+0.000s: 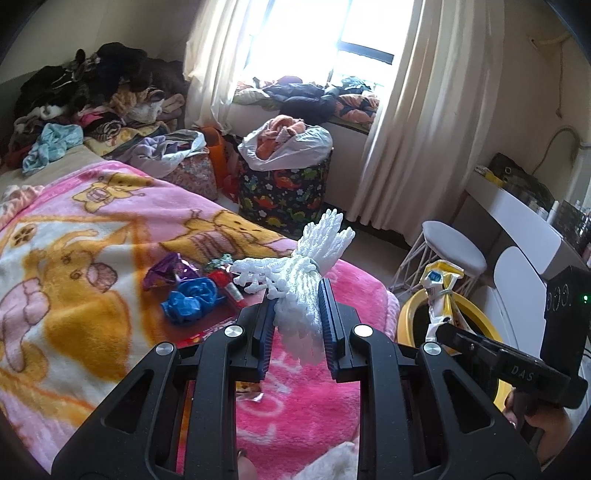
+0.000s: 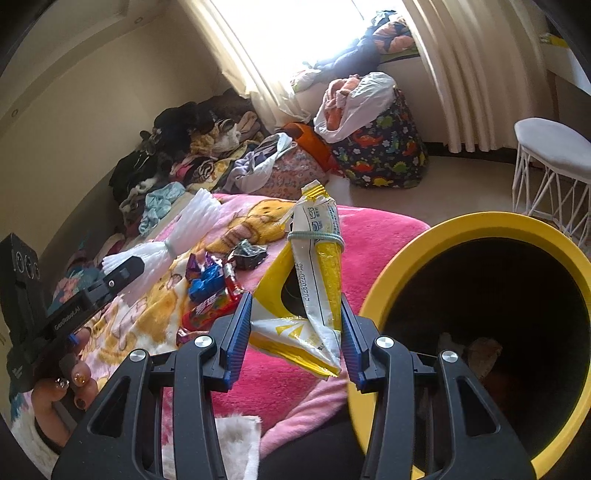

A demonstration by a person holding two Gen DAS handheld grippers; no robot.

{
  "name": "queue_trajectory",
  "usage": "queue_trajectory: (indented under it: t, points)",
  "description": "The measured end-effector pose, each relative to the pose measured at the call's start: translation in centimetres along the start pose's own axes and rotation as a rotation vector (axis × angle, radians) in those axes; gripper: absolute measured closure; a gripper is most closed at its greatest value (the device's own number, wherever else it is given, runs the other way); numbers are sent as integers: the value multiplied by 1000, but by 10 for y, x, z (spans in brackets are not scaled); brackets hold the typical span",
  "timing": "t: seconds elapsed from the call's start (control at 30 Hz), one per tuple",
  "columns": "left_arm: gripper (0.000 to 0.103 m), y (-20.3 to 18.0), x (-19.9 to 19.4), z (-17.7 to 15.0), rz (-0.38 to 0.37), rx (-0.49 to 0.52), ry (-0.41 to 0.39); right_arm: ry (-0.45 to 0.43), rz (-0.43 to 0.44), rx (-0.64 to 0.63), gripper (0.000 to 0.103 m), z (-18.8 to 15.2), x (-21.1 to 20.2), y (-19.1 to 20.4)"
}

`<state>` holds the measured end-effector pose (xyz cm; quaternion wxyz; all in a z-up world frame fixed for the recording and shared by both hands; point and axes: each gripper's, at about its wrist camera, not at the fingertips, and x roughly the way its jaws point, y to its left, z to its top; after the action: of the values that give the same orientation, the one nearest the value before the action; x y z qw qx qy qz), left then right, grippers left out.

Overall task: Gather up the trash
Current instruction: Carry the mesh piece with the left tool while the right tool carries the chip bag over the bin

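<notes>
Left claw was clamped on the foam net, right claw on a yellow wrapper, bin just right of it, presumably for dumping. More trash ahead-left on the bed.

I see: bed under pink blanket; clothes pile at beige wall; bright window, cream curtains; dinosaur-print hamper; white stool; pale floor.
</notes>
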<state>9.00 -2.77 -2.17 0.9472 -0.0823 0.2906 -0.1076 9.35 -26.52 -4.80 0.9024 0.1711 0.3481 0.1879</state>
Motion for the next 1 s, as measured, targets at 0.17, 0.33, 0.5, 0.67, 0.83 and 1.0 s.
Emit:
queue_trajectory:
  t: [0.17, 0.33, 0.5, 0.67, 0.83, 1.0]
  points:
    - [86, -11, 4, -2, -15, 20, 11, -12, -20, 20, 61, -1, -7, -11]
    - [86, -23, 7, -4, -30, 40, 18, -24, -36, 46, 61, -3, -14, -23]
    - [86, -32, 10, -6, -46, 56, 26, -40, -51, 63, 61, -2, -21, -31]
    - [86, -41, 13, -8, -58, 72, 33, -55, -64, 87, 61, 0, -26, -39]
    - [86, -50, 14, -10, -71, 87, 36, -67, -90, 105, 61, -1, -31, -48]
    - [86, -60, 17, -12, -84, 106, 42, -82, -114, 130, 61, 0, -38, -60]
